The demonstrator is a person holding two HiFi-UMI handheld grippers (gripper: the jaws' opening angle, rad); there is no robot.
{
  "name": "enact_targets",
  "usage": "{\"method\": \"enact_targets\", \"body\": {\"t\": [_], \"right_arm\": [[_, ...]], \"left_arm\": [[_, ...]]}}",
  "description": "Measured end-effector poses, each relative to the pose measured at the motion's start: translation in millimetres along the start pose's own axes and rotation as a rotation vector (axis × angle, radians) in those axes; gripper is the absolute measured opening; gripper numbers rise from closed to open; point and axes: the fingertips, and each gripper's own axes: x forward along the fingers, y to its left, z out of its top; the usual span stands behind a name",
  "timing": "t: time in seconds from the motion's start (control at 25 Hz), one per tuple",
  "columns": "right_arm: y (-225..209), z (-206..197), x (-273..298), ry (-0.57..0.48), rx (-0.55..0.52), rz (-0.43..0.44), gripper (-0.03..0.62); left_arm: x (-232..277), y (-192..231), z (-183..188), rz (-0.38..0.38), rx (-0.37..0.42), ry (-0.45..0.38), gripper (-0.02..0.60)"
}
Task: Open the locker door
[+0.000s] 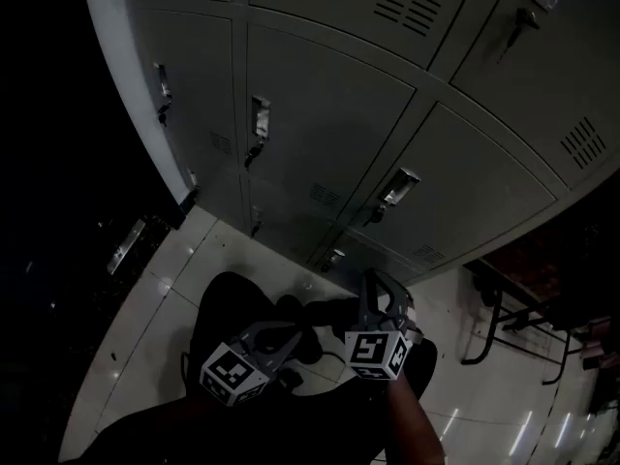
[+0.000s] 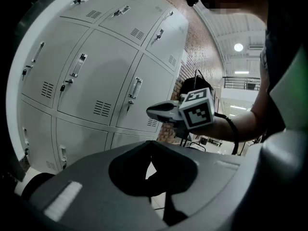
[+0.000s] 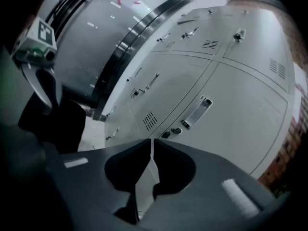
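A bank of grey locker doors (image 1: 329, 114) fills the wall ahead, each with a metal handle. In the right gripper view one door (image 3: 240, 114) stands shut, with its handle (image 3: 196, 112) and a small lock (image 3: 176, 130) just beyond the jaws. My right gripper (image 3: 152, 140) is shut with nothing between its fingers, and it hangs clear of the door. It also shows low in the head view (image 1: 373, 279). My left gripper (image 2: 151, 142) is shut and empty too, held low beside it (image 1: 291, 323), well short of the lockers.
A dark glass wall with a curved metal frame (image 3: 125, 37) borders the lockers on the left. Black furniture legs (image 1: 484, 327) stand on the pale tiled floor (image 1: 165, 289) at the right. A brick wall (image 2: 197, 47) lies beyond the lockers.
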Motion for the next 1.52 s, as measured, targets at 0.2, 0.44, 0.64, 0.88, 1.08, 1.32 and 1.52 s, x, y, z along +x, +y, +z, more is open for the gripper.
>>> {"method": "enact_targets", "body": {"t": [0.2,0.44,0.64,0.88,1.08,1.32,1.52], "right_arm": [[-30.0,9.9,49.9,0.085,-0.243,-0.161,0.063],[-53.7,15.7,89.0,0.171,-0.495,-0.281,0.106],[-61.2,0.5,106.5,0.261,-0.594,-0.296,0.107],[-62.1,2.5,111.1,0.278,-0.687,-0.325,0.034],[-59.7,0.3,107.2,0.267,-0.706,-0.340,0.026],[-43.6,1.9,85.6,0.217,-0.703,-0.340,0.026],[-26.9,5.7,50.4,0.165,-0.732,-0.338,0.026]], "left_arm": [[-7.1,10.7,8.2,-0.006,-0.003,0.001,0.011],[-14.3,19.5,5.7,0.011,-0.025,-0.001,0.011],[-16.5,25.2,5.8,0.021,-0.035,-0.004,0.011],[-15.7,27.3,5.6,0.018,-0.036,-0.007,0.011],[-15.8,23.9,6.7,0.014,-0.042,-0.011,0.011],[-17.3,22.2,5.8,0.012,-0.036,-0.009,0.011],[-16.9,17.8,7.9,0.002,-0.021,-0.008,0.011]]}}
